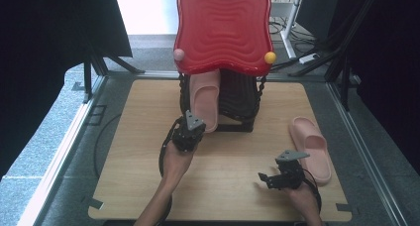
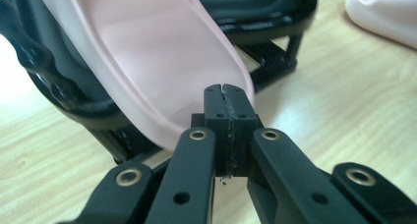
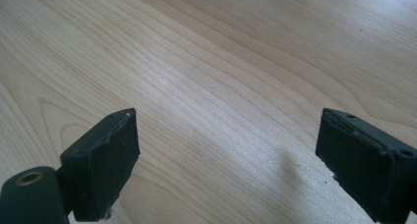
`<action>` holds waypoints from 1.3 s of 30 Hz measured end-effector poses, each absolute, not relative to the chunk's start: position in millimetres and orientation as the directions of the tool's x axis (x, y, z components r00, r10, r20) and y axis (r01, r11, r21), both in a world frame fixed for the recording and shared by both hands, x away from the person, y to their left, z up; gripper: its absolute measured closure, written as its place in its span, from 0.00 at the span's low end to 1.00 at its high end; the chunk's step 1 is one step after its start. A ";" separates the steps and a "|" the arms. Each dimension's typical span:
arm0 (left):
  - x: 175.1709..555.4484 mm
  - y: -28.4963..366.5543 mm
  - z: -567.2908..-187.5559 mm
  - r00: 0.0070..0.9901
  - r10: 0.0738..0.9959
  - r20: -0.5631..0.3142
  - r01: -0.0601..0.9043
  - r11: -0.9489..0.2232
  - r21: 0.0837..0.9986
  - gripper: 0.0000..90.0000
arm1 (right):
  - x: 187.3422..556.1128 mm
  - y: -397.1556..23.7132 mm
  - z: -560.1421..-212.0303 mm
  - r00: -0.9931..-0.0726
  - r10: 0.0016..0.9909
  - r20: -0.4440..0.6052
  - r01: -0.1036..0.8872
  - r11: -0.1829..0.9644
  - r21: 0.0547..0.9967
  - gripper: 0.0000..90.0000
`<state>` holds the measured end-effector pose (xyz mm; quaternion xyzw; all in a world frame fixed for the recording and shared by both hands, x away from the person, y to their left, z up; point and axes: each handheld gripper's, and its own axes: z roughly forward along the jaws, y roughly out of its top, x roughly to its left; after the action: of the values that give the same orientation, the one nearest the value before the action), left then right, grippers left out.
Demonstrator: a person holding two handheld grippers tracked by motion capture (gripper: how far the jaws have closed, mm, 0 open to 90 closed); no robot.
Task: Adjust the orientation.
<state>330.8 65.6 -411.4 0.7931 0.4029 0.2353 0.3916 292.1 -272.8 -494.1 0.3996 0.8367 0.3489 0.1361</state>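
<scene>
A pale pink slipper (image 1: 204, 99) (image 2: 147, 47) leans sole-out on a black rack (image 1: 240, 99) (image 2: 54, 86) under a red wavy tray (image 1: 223, 28). My left gripper (image 1: 196, 128) (image 2: 226, 94) sits at the slipper's lower rim, its jaws pressed together with no gap; nothing shows between them. The matching slipper (image 1: 312, 146) (image 2: 388, 13) lies flat on the wooden board at the right. My right gripper (image 1: 262, 178) (image 3: 226, 155) hovers low over bare wood to the left of that slipper, open, with nothing between its fingers.
The wooden board (image 1: 148, 151) lies on a dark floor mat between metal rails. A pink ball (image 1: 179, 54) and a yellow ball (image 1: 270, 57) sit at the red tray's lower corners. Cables and stand legs lie beyond the rack.
</scene>
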 end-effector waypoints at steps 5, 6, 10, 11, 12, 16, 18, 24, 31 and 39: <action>322.5 63.0 -425.0 0.584 0.809 0.065 0.471 -0.404 0.784 1.00 | 292.1 -272.4 -494.2 -0.644 0.763 0.052 0.575 0.438 0.691 0.11; 322.6 62.7 -428.4 0.582 0.810 0.063 0.477 -0.403 0.781 1.00 | 291.9 -272.1 -494.0 -0.645 0.763 0.053 0.575 0.438 0.691 0.11; 327.0 61.5 -438.4 0.579 0.814 0.051 0.494 -0.400 0.772 1.00 | 291.9 -271.9 -494.0 -0.646 0.762 0.052 0.575 0.440 0.690 0.11; 328.9 60.9 -440.0 0.577 0.815 0.054 0.494 -0.401 0.771 1.00 | 292.0 -272.0 -494.1 -0.645 0.762 0.053 0.575 0.439 0.690 0.11; 330.2 60.7 -440.7 0.574 0.816 0.059 0.495 -0.403 0.770 1.00 | 292.1 -272.2 -494.2 -0.645 0.763 0.052 0.575 0.439 0.690 0.11; 336.8 61.9 -441.4 0.566 0.823 0.047 0.500 -0.389 0.774 1.00 | 292.0 -273.1 -494.0 -0.643 0.764 0.051 0.574 0.437 0.692 0.11; 338.7 60.8 -440.4 0.559 0.827 0.061 0.493 -0.390 0.777 1.00 | 292.1 -273.9 -493.7 -0.639 0.767 0.051 0.576 0.434 0.693 0.11; 350.8 62.0 -431.0 0.535 0.841 0.077 0.482 -0.378 0.790 1.00 | 291.8 -274.2 -493.1 -0.641 0.766 0.047 0.572 0.436 0.694 0.11; 370.0 64.0 -424.3 0.516 0.853 0.079 0.483 -0.366 0.796 1.00 | 292.0 -275.4 -492.8 -0.639 0.768 0.048 0.572 0.432 0.697 0.11; 385.1 61.1 -416.7 0.497 0.862 0.101 0.468 -0.364 0.805 1.00 | 291.9 -275.9 -492.6 -0.639 0.768 0.048 0.571 0.431 0.698 0.11</action>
<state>385.1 61.1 -416.7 0.7819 0.4252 0.2657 0.3704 291.9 -275.9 -492.6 0.4012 0.8343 0.3512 0.1402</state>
